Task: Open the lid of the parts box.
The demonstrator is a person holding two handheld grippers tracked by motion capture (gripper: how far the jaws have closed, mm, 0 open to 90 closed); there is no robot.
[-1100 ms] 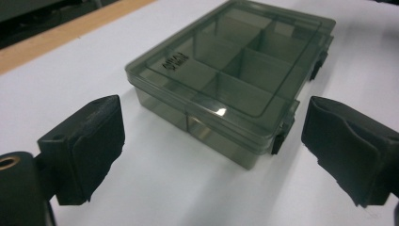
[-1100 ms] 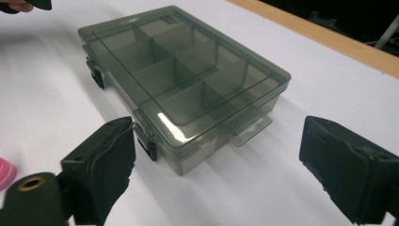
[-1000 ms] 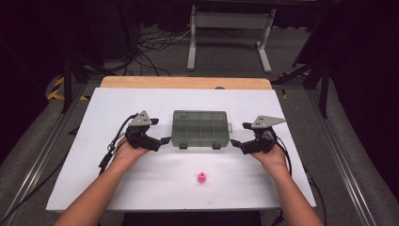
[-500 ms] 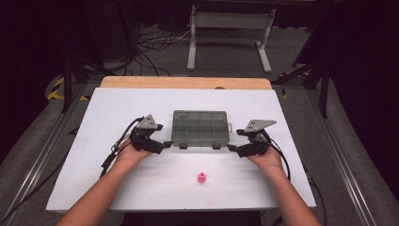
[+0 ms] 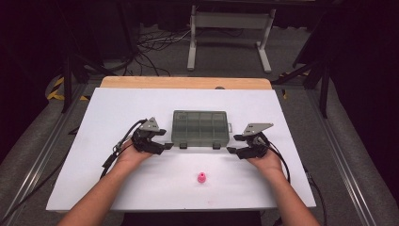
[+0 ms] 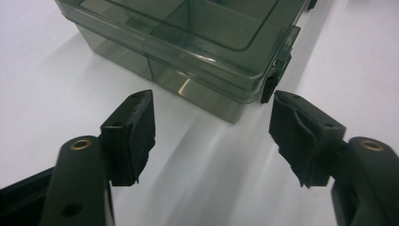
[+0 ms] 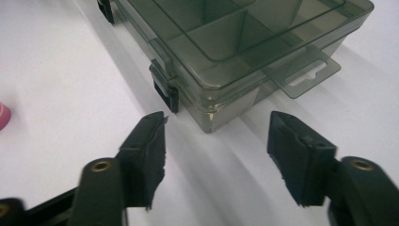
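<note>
**Three cameras trained on one box**

The white table (image 5: pixel 141 188) is seen from above and behind the person's side in the high view, looking forward and down from well back. Each gripper view is taken low and close over the tabletop, along its own jaws. A near corner of the compartment box (image 5: pixel 200 128) (image 6: pixel 188 42) (image 7: pixel 244 42) is shared by all three views.

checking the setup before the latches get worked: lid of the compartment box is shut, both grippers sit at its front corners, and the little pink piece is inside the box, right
Not quite. The pink piece lies on the white table in front of the box, not inside it, as the high view shows. The lid is shut, and the left gripper and right gripper sit at its front corners.
</note>
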